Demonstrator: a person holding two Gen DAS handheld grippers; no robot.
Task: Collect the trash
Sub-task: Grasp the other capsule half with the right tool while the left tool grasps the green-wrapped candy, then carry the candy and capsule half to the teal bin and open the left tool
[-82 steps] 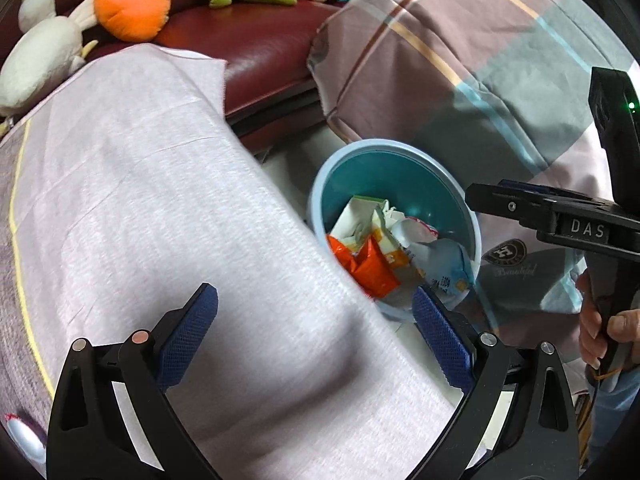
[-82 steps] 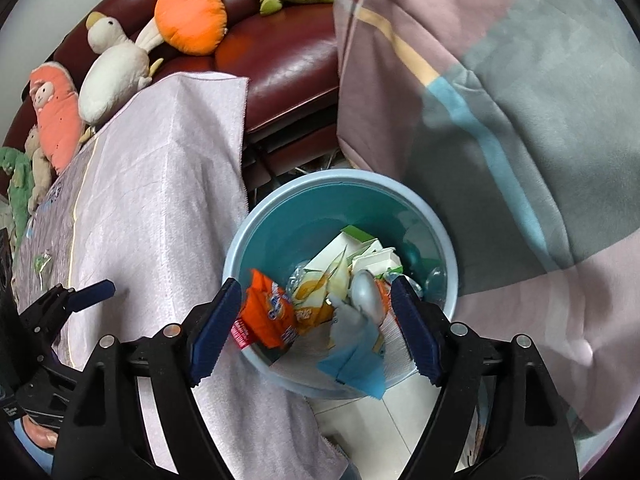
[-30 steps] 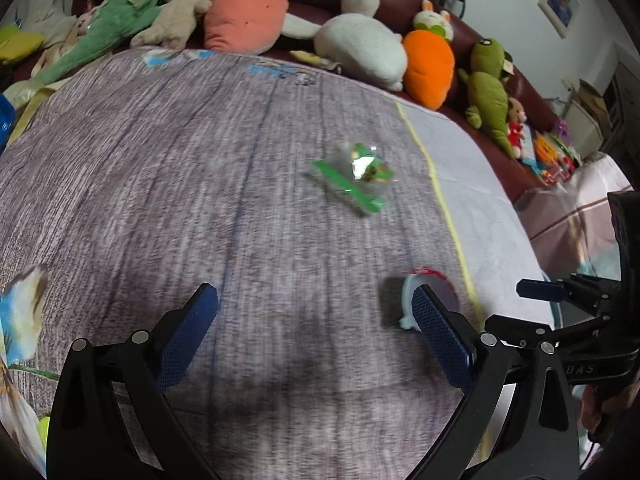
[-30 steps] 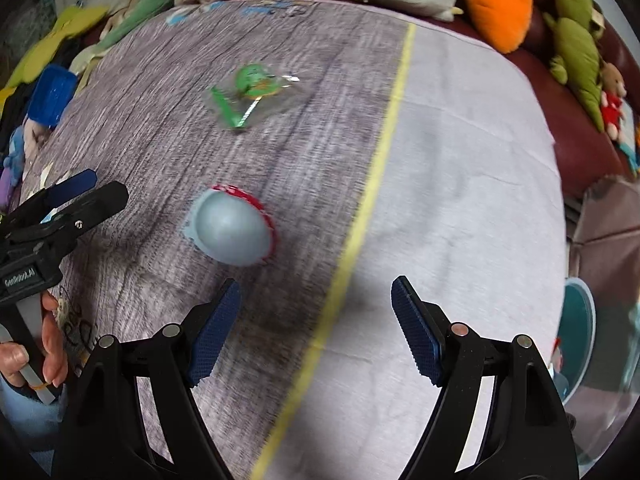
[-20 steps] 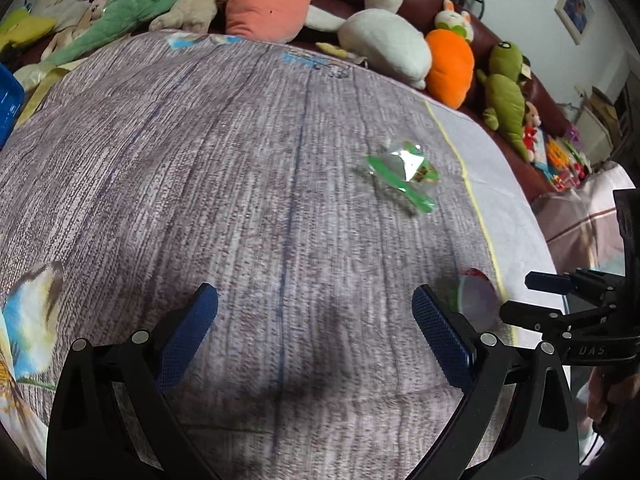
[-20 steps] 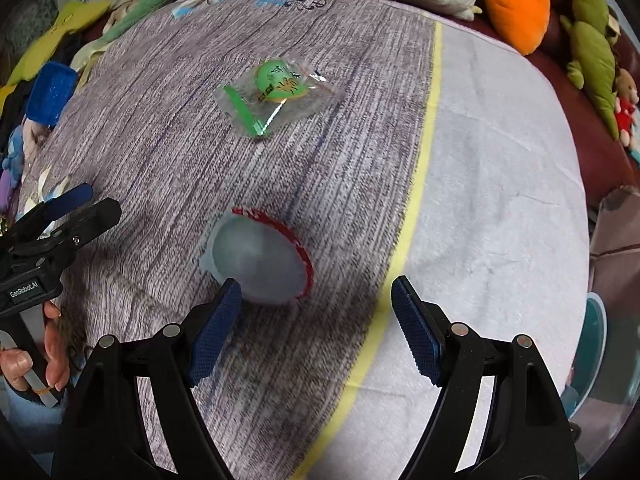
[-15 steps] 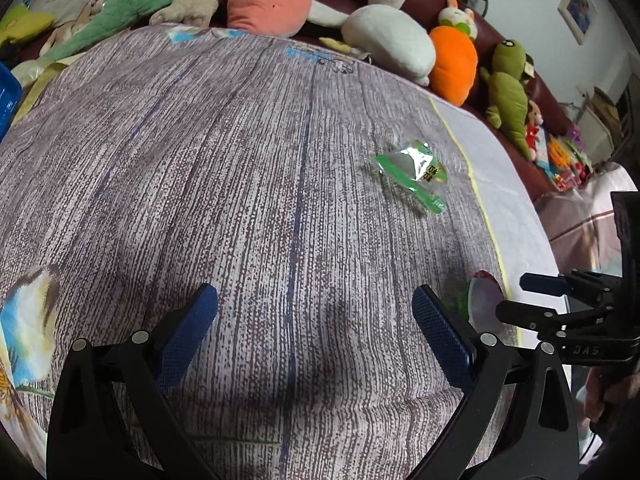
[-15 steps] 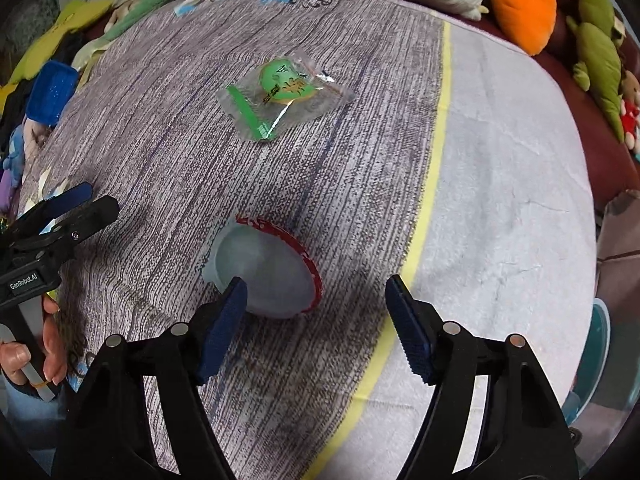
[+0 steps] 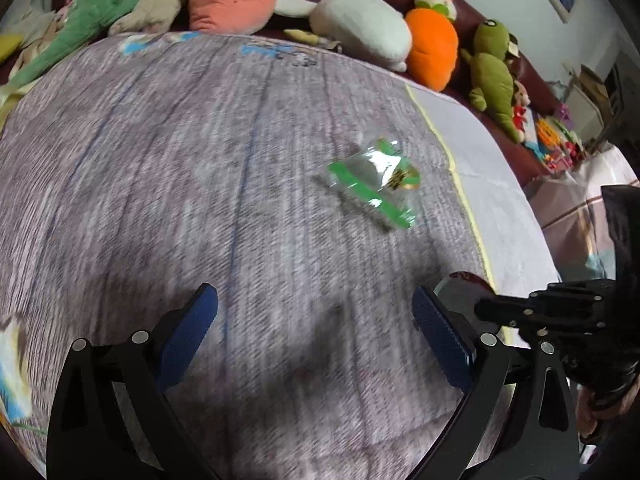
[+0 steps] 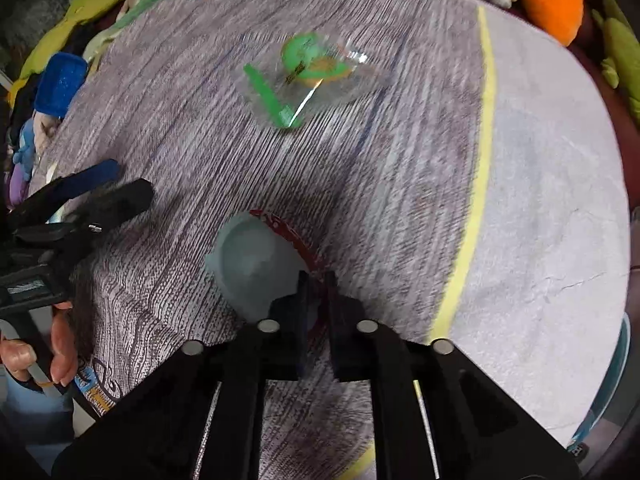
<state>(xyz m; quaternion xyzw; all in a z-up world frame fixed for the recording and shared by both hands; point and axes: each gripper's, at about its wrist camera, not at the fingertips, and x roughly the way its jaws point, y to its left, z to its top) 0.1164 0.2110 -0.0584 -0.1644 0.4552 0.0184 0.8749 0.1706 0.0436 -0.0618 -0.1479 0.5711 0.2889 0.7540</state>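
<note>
Two blue-padded fingers of the left hand-held gripper (image 9: pixel 314 318) stand wide apart at the bottom of the left wrist view, released, with nothing between them. Below them spreads the bench (image 9: pixel 168 168), covered in a grey wood-grain cloth with a yellow stripe toward the right. Right of centre lies a clear wrapper with green print (image 9: pixel 374 182), flat on the cloth and somewhat blurred. At the lower right, the right hand-held gripper (image 9: pixel 486 308) reaches in from the frame edge, its tips at a pale cup with a red rim (image 9: pixel 460 286) that shows only partly behind the left gripper's right finger. Along the top edge, plush toys sit in a row on a dark red sofa: a green dinosaur (image 9: pixel 80 28), a white duck (image 9: pixel 360 24) and an orange carrot (image 9: pixel 432 48).

One view over, on the right wrist camera, the right hand-held gripper (image 10: pixel 314 284) sits at lower centre, its fingers drawn close together and clenched on the near edge of the cup (image 10: pixel 256 264), which lies tipped on its side on the cloth just left of the yellow stripe. The wrapper (image 10: pixel 304 80) rests in the upper middle, well apart from the cup. At the left edge the left hand-held gripper (image 10: pixel 120 186) hangs over the bench (image 10: pixel 540 160), a hand (image 10: pixel 44 352) gripping its handle at the lower left.
</note>
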